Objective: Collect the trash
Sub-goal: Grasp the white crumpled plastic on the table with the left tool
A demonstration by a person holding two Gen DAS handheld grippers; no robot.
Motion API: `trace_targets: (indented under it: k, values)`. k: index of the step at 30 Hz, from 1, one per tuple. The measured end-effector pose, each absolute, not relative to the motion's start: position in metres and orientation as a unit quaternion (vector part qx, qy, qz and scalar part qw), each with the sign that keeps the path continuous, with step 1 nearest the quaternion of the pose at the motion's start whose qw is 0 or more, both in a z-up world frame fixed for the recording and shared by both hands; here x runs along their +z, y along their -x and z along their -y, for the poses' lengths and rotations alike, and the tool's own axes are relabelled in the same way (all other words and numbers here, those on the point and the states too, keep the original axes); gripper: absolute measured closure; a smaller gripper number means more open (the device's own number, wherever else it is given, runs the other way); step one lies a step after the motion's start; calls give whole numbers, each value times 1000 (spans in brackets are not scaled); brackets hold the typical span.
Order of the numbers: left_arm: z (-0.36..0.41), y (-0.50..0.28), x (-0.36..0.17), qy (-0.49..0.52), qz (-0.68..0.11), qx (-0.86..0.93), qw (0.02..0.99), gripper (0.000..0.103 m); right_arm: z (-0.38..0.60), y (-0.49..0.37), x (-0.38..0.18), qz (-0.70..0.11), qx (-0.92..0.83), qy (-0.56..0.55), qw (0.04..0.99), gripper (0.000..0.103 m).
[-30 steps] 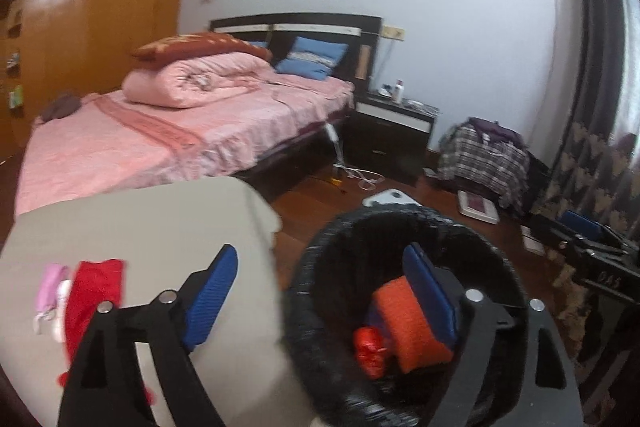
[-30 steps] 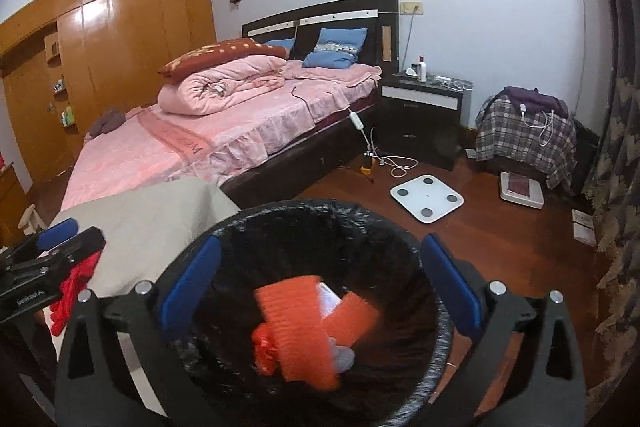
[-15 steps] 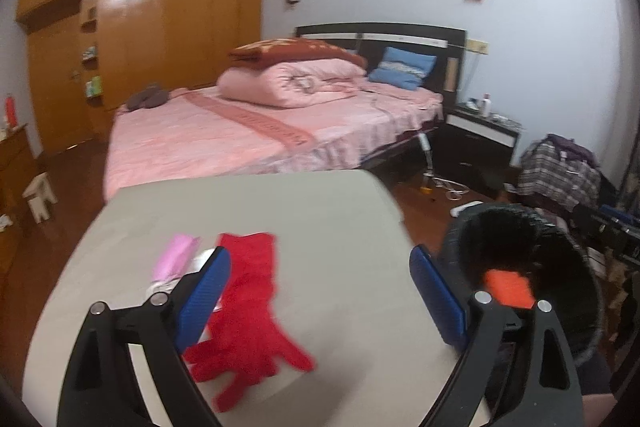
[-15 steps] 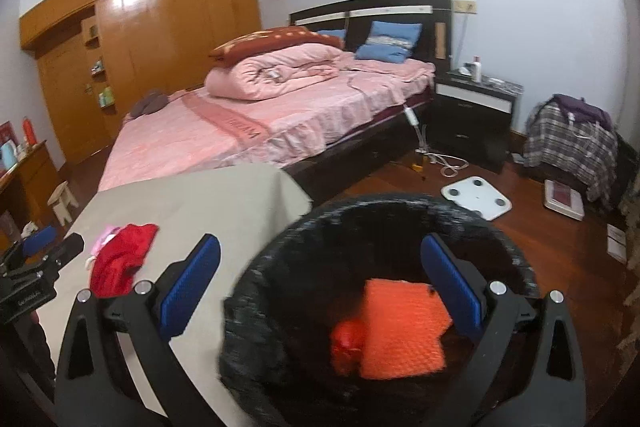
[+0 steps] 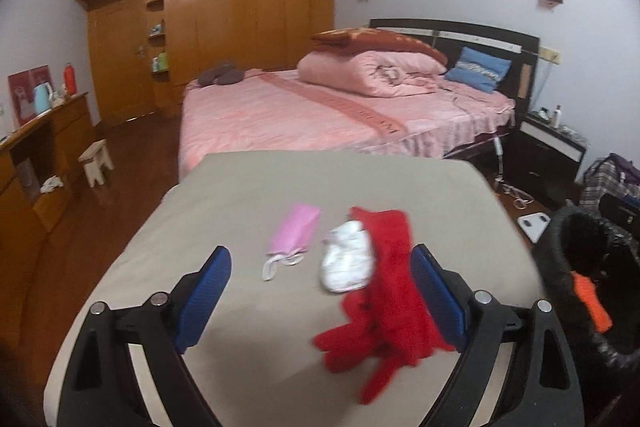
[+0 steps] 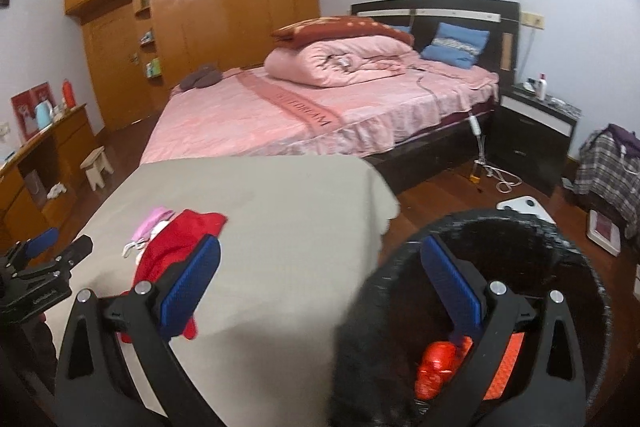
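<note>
Bedroom, wood floor; pink-covered bed [image 5: 320, 111] against the far wall, wooden wardrobe [image 5: 224, 15] behind it; grey-beige cloth-covered table [image 5: 248, 211] in the foreground. Trash on the table: red glove [image 5: 384, 291] lying flat, fingers toward the near edge; white crumpled mask [image 5: 346, 261] touching the glove's left side; pink mask [image 5: 294, 231] just beside the white one, its ear loop trailing toward the near edge. Black-lined trash bin [image 6: 532, 227] stands on the floor off the table's right side; inside it an orange cloth [image 6: 508, 359] and a red crumpled piece [image 6: 436, 373], touching each other. Left gripper [image 5: 320, 291] over the table, blue pads spread wide, nothing between them; right pad [image 5: 438, 301] overlaps the glove in view, contact cannot be told. Right gripper [image 6: 320, 283] released as well, fingers wide apart, empty; it straddles the table edge and the bin rim, right finger over the bin mouth. Left gripper also visible at the left edge of the right wrist view.
</note>
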State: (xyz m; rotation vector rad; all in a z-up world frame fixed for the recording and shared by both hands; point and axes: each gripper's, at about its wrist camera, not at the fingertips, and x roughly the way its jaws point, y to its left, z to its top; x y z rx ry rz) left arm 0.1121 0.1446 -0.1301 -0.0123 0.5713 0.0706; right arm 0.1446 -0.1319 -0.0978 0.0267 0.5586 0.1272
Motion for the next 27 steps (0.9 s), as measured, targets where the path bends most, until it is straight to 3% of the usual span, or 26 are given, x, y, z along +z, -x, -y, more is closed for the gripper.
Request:
trace_targets:
  k: [15,22,27]
  values:
    - [-151,-164,-174,26,-326,22,945,17,76,-190,-131,-305,89,10,948,5]
    - [-138,-201,-191,29,-348,-6,937,35,81,-197,-140,-313,81,9,946,5]
    - [-135,-214,-204,47,-377,-44,924,64,86,-199,-144,-318,78,6,945,5]
